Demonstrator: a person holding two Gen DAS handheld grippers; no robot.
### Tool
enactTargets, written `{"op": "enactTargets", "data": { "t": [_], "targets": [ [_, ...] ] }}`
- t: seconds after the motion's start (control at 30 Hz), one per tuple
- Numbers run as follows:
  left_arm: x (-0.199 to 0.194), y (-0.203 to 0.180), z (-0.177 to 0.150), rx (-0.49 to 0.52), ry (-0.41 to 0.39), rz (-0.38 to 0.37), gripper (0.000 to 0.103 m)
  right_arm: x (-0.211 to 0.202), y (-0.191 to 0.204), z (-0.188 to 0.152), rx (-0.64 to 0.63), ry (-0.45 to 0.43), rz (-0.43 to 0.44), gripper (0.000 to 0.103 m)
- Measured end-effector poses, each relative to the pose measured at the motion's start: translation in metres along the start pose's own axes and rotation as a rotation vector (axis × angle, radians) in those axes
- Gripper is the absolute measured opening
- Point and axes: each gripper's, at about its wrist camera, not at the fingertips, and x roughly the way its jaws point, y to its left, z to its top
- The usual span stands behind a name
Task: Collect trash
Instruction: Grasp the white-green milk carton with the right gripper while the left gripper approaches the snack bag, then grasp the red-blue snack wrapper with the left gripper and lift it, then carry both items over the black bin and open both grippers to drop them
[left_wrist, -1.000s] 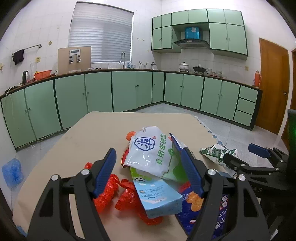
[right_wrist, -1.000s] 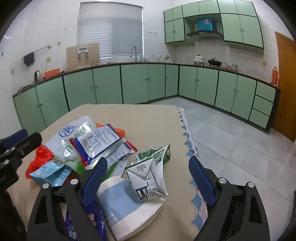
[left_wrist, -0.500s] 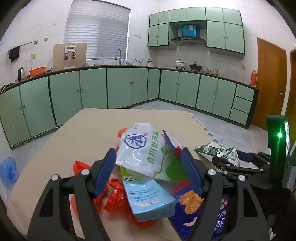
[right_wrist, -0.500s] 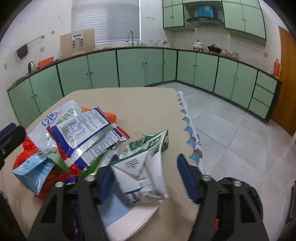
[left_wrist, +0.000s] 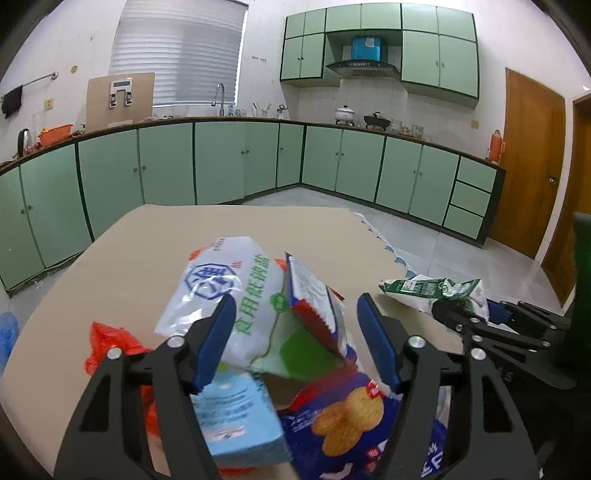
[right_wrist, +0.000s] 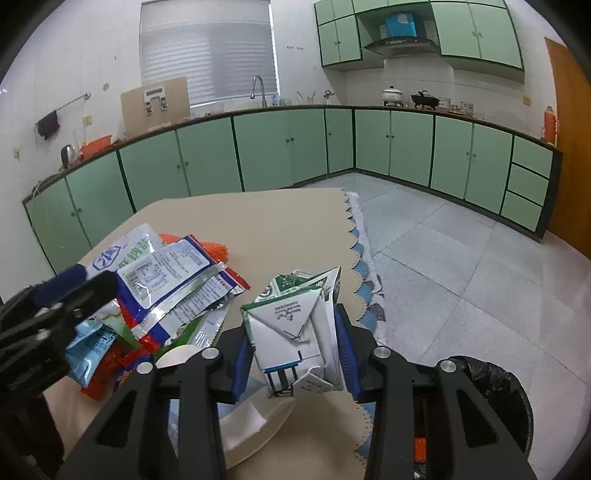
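the right gripper (right_wrist: 293, 347) has just been closing and now pinches the crushed green-and-white milk carton (right_wrist: 295, 332) between its blue pads, one pad flat against each side. the carton stands upright in the jaws near the right edge of the table (right_wrist: 258, 221), just inside the scalloped cloth trim (right_wrist: 360, 258) that hangs along that edge. under it lies a white and pale-blue paper piece (right_wrist: 243, 417), flat on the tabletop.

the left gripper (left_wrist: 295, 332) has been closing a little too, yet its jaws stand spread, with the white and green salt bag (left_wrist: 236, 295) and a red-edged blue wrapper (left_wrist: 314, 295) between them; the left pad looks to be at the bag's side, the right pad is clear of the wrapper. below them sit a light blue packet (left_wrist: 240, 417), a dark blue cracker bag (left_wrist: 343, 417) and crumpled red plastic (left_wrist: 110, 350), all heaped toward the near edge of the table.

the far half of the table is bare beige board up to its far edge and far corners. beyond the right edge the tiled floor (right_wrist: 461, 258) lies open as far as the green cabinets (right_wrist: 406, 147). a bin with a black liner (right_wrist: 491, 398) stands on the floor just beside the near right corner, close under the right gripper's outer finger.
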Motion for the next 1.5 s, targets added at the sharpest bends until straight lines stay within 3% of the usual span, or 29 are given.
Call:
{"op": "enactTargets", "data": {
  "t": [0.23, 0.33, 0.43, 0.67, 1.13, 1.5],
  "targets": [
    [0.025, -0.008, -0.003, 0.003, 0.055, 0.010, 0.053, -0.004, -0.010, 0.000, 0.010, -0.021, 0.016, 0.040],
    [0.030, -0.009, -0.004, 0.000, 0.070, 0.011, 0.044, -0.004, -0.008, 0.000, -0.006, -0.025, 0.014, 0.040],
    [0.034, -0.011, -0.003, 0.002, 0.078, 0.013, 0.025, -0.003, -0.006, -0.003, -0.005, -0.023, 0.021, 0.040],
    [0.027, -0.018, 0.001, 0.005, 0.039, 0.010, 0.010, -0.008, -0.008, 0.001, -0.003, -0.033, 0.025, 0.040],
    [-0.009, -0.034, 0.020, 0.026, -0.095, -0.013, 0.008, -0.042, -0.010, 0.019, -0.004, -0.118, 0.029, 0.040],
    [-0.030, -0.066, 0.026, 0.055, -0.136, -0.081, 0.008, -0.089, -0.026, 0.022, 0.012, -0.195, -0.010, 0.040]
  ]
}}
